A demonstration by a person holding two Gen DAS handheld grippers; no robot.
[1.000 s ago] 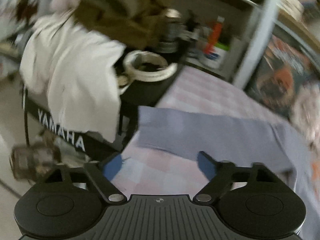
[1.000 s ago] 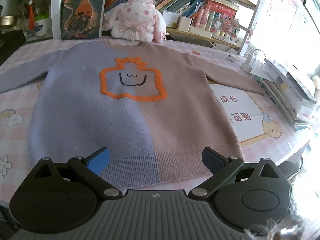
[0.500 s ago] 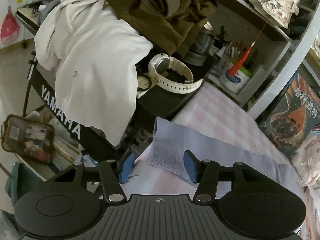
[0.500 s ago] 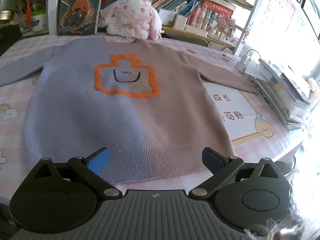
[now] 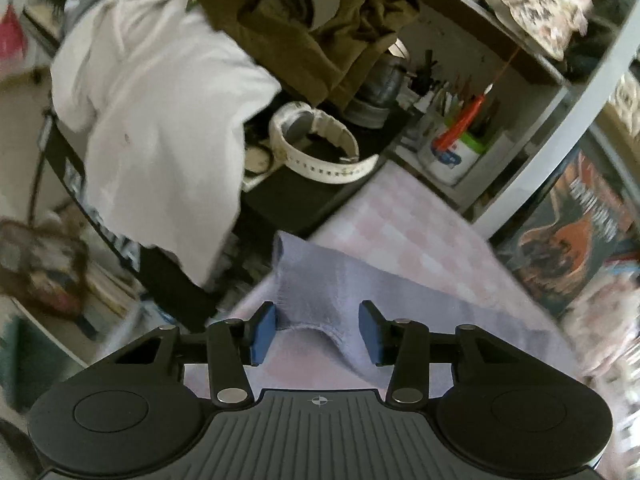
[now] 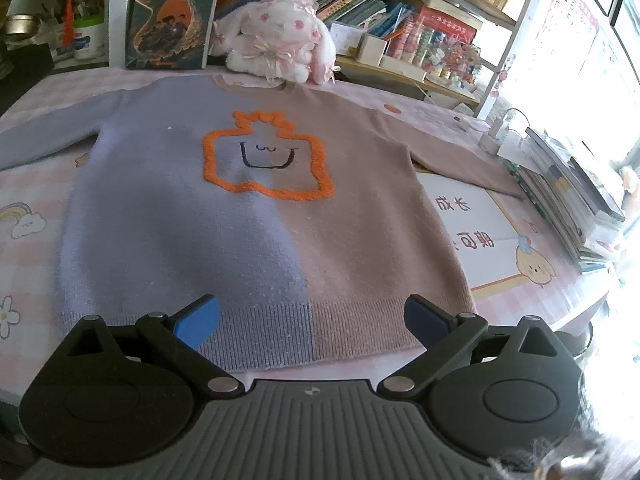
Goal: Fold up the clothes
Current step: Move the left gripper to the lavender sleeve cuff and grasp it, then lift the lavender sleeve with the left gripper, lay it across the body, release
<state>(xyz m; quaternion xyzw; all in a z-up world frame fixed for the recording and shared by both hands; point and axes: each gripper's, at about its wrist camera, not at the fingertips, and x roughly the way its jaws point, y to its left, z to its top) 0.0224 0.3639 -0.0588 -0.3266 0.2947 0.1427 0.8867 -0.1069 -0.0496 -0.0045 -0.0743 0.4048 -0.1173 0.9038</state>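
A half lavender, half tan sweater (image 6: 256, 216) with an orange outlined figure lies flat, face up, on the pink checked table. Its lavender sleeve (image 5: 360, 280) reaches the table's left corner. My left gripper (image 5: 317, 332) is partly open, and the sleeve's cuff edge lies between its blue pads, lifted slightly. My right gripper (image 6: 312, 322) is wide open and empty, just above the sweater's ribbed hem.
A white garment (image 5: 160, 120), brown clothes and a white watch (image 5: 320, 152) sit on a black keyboard left of the table. A pen cup (image 5: 452, 152), book (image 6: 172, 12), plush toy (image 6: 276, 48), shelves and stacked books (image 6: 572, 200) border the table.
My left gripper has narrowed and moved onto the sleeve cuff, whose edge now rises between the pads. My right gripper drifted slightly and stayed open.
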